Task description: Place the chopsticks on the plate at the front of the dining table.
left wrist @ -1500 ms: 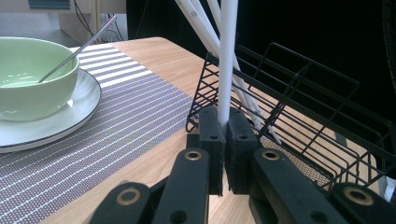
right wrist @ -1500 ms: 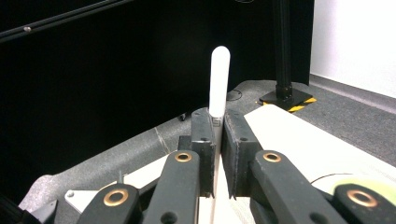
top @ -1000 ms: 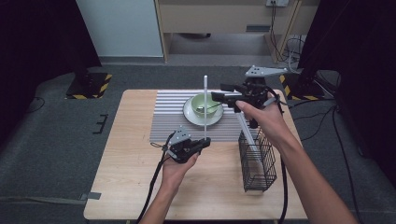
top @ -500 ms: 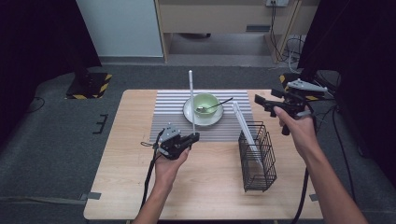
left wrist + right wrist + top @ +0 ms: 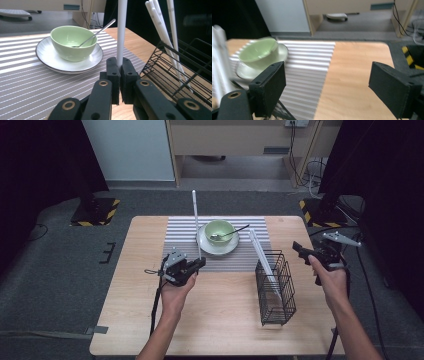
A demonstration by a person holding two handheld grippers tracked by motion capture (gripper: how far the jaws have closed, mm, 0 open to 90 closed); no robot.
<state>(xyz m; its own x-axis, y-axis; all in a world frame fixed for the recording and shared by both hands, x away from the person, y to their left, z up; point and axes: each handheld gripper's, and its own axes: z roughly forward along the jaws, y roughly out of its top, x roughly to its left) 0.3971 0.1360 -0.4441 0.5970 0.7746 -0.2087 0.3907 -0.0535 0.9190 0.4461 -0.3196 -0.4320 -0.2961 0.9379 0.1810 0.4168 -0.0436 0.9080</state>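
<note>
On the wooden table point(image 5: 130, 320), the left gripper point(image 5: 192, 265) clamps one upright chopstick point(image 5: 196, 220) not yet in the rack point(image 5: 275, 290); the right gripper point(image 5: 305, 252) hangs wide open.

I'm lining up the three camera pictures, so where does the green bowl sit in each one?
High view: the green bowl sits upper centre, on the white plate on the striped mat.
Left gripper view: upper left, on the same plate, spoon inside, left of the shut tongs.
Right gripper view: blurred, at left, above one pad of the open tongs.
Shared landmark: the striped mat.
</note>
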